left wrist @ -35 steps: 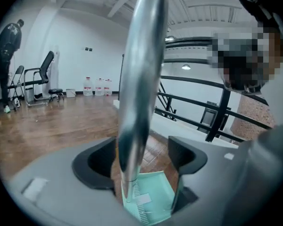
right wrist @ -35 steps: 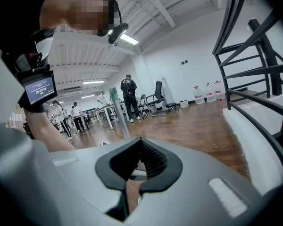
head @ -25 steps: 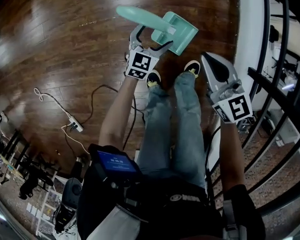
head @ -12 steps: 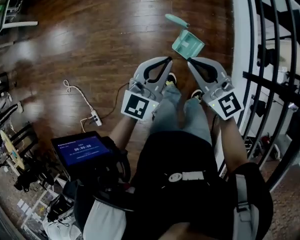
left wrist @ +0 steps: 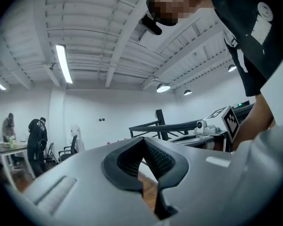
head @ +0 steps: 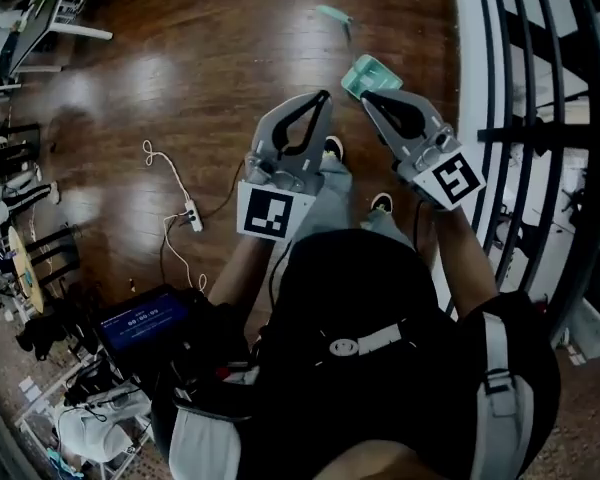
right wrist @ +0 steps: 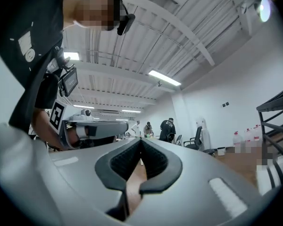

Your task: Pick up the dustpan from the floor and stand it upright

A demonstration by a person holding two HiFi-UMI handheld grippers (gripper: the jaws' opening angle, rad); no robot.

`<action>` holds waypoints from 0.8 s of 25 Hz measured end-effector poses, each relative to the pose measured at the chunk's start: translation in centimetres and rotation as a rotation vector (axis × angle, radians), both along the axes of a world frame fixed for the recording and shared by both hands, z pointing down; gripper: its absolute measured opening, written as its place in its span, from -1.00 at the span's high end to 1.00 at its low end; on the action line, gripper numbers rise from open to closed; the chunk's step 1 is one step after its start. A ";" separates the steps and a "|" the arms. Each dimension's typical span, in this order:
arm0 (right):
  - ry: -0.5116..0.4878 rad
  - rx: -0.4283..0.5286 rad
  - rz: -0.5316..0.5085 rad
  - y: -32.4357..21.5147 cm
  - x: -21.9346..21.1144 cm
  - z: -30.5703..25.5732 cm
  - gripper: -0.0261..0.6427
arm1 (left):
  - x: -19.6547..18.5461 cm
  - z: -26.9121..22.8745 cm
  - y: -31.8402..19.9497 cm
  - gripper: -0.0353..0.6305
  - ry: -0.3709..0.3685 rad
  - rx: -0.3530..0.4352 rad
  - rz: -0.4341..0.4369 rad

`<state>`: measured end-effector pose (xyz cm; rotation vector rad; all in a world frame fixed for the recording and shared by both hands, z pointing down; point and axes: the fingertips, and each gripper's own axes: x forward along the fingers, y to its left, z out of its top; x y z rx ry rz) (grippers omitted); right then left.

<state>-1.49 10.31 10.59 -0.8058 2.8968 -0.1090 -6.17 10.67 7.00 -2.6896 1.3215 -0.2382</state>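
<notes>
The teal dustpan (head: pixel 365 72) sits on the wooden floor near the white wall base, its pan partly hidden behind my right gripper. Its long handle (head: pixel 332 14) shows beyond the pan and looks to rise upright. No gripper touches it. My left gripper (head: pixel 320 96) is held high above the floor, shut with nothing in it; in the left gripper view its pads (left wrist: pixel 142 142) meet. Beside it my right gripper (head: pixel 368 96) is also shut and holds nothing, its pads (right wrist: pixel 141 142) together. Both point level across the room.
A black stair railing (head: pixel 540 118) runs along the right, past a white wall base (head: pixel 472 28). A white power strip with cable (head: pixel 191 214) lies on the floor at left. A lit tablet (head: pixel 140 320) hangs at the person's waist. People stand far off (right wrist: pixel 169 128).
The left gripper let go of the dustpan's handle and shut. Both grippers rose far from the floor as the person stood up. The dustpan stays on the floor, now small and distant.
</notes>
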 end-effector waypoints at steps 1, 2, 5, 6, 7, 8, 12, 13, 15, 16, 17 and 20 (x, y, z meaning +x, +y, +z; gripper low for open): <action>-0.016 0.004 0.014 0.4 0.9 -1.3 0.91 | 1.0 -0.8 0.7 0.86 0.013 -0.007 -0.001; -0.034 0.002 0.026 0.6 1.5 -2.5 0.91 | 1.9 -1.6 1.1 0.86 0.015 -0.009 0.008; -0.031 -0.027 0.043 0.3 1.3 -3.5 0.91 | 2.5 -2.0 1.0 0.86 -0.038 0.015 0.045; -0.020 -0.035 0.049 0.2 0.6 -3.0 0.91 | 1.8 -1.5 0.8 0.86 -0.038 0.009 0.045; -0.014 -0.039 0.057 0.1 -0.3 -2.3 0.91 | 1.0 -0.8 0.8 0.86 -0.017 -0.011 0.041; -0.018 -0.045 0.064 0.4 -1.1 -1.5 0.91 | 0.1 0.1 1.2 0.86 0.019 -0.037 0.039; -0.038 -0.095 0.069 5.1 -4.9 3.2 0.91 | -3.7 5.3 5.9 0.86 0.025 -0.113 0.051; -0.036 -0.092 0.064 5.7 -5.4 3.3 0.91 | -4.1 5.3 6.3 0.86 0.018 -0.102 0.048; -0.021 -0.087 0.061 5.1 -4.9 1.5 0.91 | -3.6 3.5 5.6 0.86 0.020 -0.090 0.030; -0.016 -0.086 0.066 4.6 -4.1 0.2 0.91 | -2.9 2.2 5.1 0.86 0.029 -0.091 0.020; -0.015 -0.082 0.073 4.8 -3.3 -1.1 0.91 | -2.2 1.1 5.3 0.86 0.039 -0.089 0.015; 0.002 -0.056 0.101 10.4 -1.8 -2.4 0.92 | -1.0 0.1 10.4 0.86 0.049 -0.078 0.016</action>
